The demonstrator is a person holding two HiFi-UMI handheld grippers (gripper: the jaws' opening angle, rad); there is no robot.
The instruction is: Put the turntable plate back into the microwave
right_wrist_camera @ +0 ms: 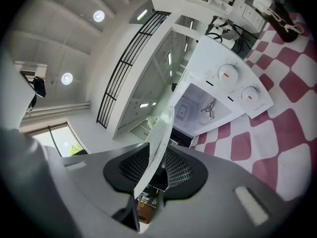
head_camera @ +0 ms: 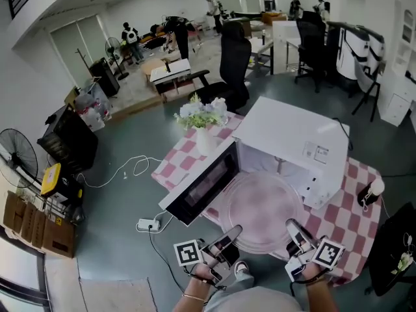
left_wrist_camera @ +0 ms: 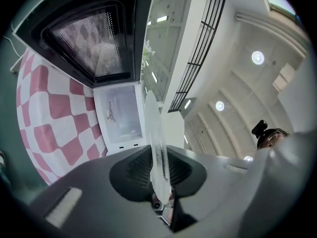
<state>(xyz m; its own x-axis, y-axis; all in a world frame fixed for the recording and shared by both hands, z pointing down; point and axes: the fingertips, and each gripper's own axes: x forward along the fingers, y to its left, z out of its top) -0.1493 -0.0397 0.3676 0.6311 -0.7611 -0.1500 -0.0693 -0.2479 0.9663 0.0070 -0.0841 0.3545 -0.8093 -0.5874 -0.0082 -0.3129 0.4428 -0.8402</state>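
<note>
Head view shows the turntable plate (head_camera: pixel 263 207) held flat above the table (head_camera: pixel 361 174), just in front of the microwave (head_camera: pixel 296 142), whose door (head_camera: pixel 201 187) is swung out to the left. The left gripper (head_camera: pixel 229 234) pinches the plate's near-left rim and the right gripper (head_camera: pixel 296 229) its near-right rim, each clamped edge-on over the glass and about equally near the opening. The cavity lies straight ahead of both, so the coming move looks like a level push forward, with the plate kept centred over the drive hub (right_wrist_camera: pixel 210 109) inside.

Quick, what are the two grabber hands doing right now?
Left gripper: closed, holding the turntable plate by its near edge.
Right gripper: closed, holding the same turntable plate.
</note>
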